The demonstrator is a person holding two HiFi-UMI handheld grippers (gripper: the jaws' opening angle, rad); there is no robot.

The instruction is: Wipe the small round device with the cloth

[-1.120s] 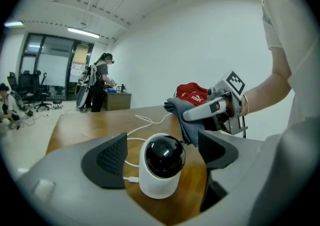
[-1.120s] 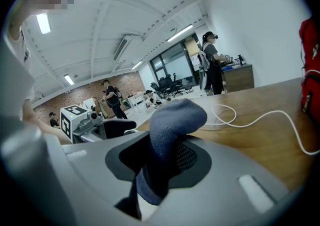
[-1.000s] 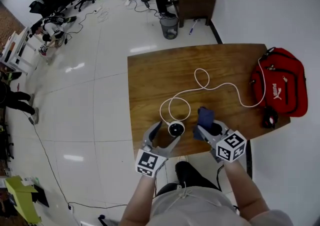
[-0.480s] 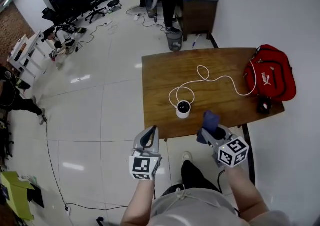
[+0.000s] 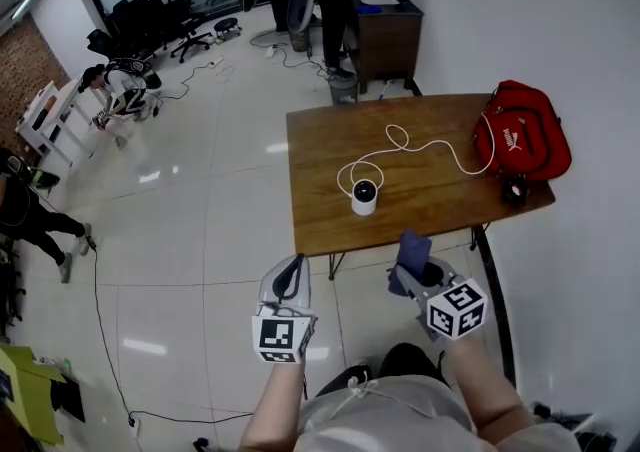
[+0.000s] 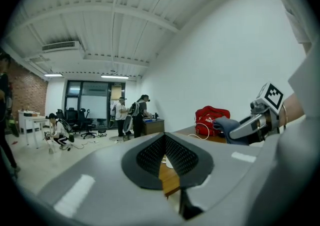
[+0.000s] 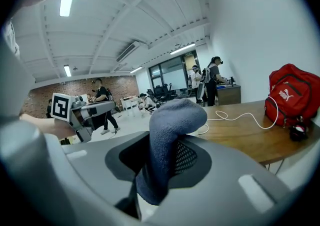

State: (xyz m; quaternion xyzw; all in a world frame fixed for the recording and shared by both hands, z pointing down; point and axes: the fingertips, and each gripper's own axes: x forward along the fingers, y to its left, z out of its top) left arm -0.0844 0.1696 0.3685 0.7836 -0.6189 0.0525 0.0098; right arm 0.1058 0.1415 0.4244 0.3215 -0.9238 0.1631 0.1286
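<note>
red bag (image 5: 520,130) at our two o'clock reads "puma"; our right claw (image 7: 165,162) pinches the blue cloth (image 7: 170,120), our left claw (image 6: 162,157) is closed and empty, round device (image 5: 364,196) at twelve

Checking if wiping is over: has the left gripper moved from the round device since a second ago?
Yes: the left gripper has drawn back from the device, past the table edge.
</note>
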